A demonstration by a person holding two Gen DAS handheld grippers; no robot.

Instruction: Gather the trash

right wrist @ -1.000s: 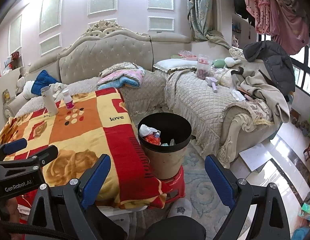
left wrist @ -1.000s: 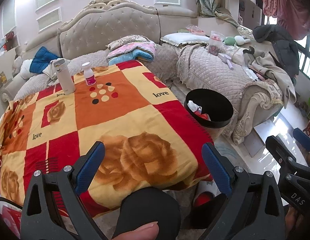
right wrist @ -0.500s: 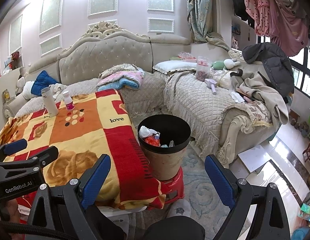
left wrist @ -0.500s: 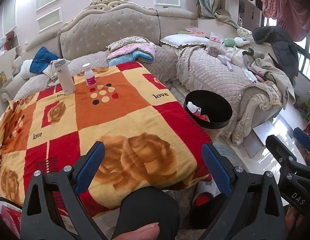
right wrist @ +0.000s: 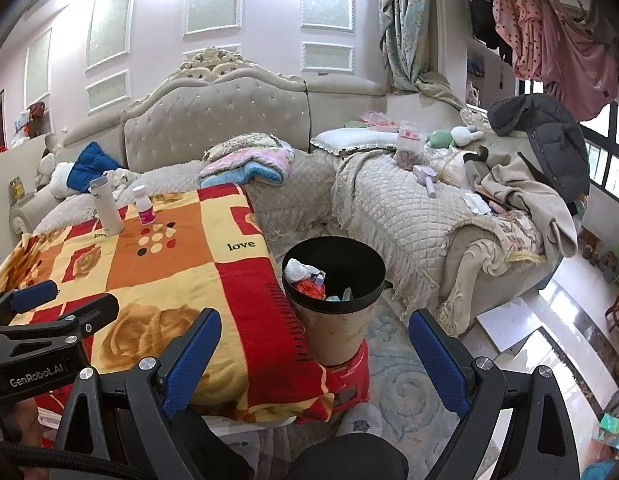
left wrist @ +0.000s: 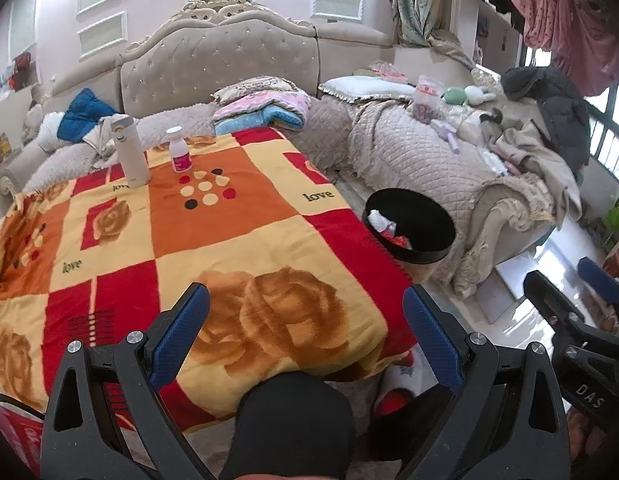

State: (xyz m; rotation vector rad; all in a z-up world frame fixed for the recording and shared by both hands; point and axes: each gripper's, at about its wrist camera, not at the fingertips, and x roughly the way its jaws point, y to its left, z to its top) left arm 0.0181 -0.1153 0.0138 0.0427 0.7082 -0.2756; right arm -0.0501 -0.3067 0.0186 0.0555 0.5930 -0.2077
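The right gripper (right wrist: 313, 356) stands wide, nothing between its blue pads. Just beyond it the black trash bin (right wrist: 336, 312) sits on a red stool (right wrist: 355, 372), touching the blanket-covered counter (right wrist: 169, 280), with trash (right wrist: 305, 278) inside. The left gripper (left wrist: 305, 332) is equally wide, empty, above the counter's near edge.

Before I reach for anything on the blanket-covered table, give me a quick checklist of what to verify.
1. Left hand-held gripper open and empty: ok.
2. Right hand-held gripper open and empty: ok.
3. Trash bin upright beside the table, room left inside: ok.
4. Loose trash on the blanket: cannot tell; only a white flask and a small pink-labelled bottle stand there.
5. Flask and bottle upright, apart from each other: ok.
6. Whether the small bottle is empty: cannot tell.
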